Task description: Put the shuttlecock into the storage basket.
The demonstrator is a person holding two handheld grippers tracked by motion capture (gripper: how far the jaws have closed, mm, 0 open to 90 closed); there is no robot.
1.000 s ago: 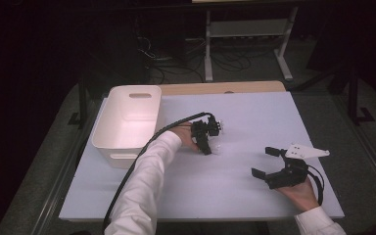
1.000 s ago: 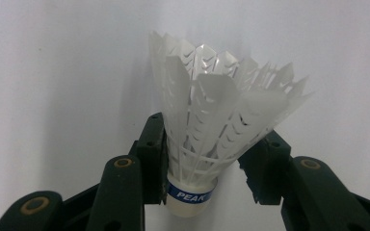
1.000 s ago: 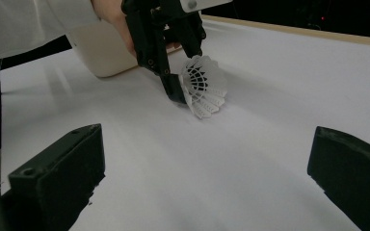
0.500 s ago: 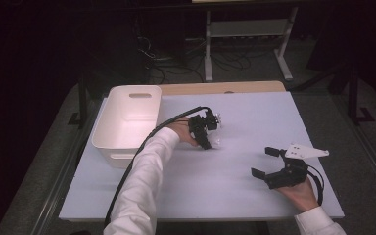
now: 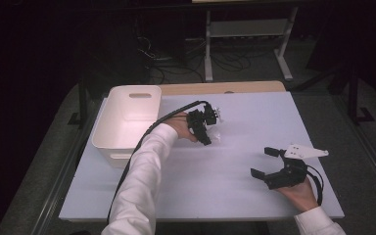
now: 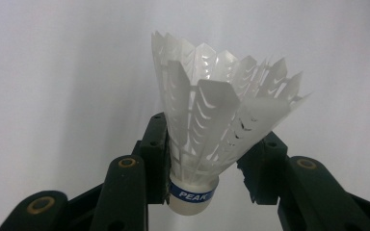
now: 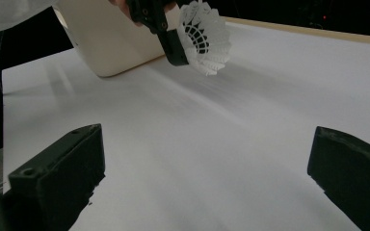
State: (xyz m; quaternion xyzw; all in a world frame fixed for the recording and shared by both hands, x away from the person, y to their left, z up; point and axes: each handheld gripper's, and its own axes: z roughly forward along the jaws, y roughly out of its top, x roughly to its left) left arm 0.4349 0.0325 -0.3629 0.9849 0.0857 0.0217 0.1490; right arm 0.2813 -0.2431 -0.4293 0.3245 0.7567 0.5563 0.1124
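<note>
Shuttlecock (image 6: 212, 130) gripped in L tongs (image 6: 204, 180) near bin (image 5: 127, 117), R tongs (image 5: 263, 162) wide open

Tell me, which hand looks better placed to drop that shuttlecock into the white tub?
Left, probably. The left gripper already clamps the shuttlecock right beside the white tub; the right gripper rests open, farther off.

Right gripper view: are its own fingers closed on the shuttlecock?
No: the right gripper stands wide open over bare table, while the shuttlecock is held by the left gripper farther off.
</note>
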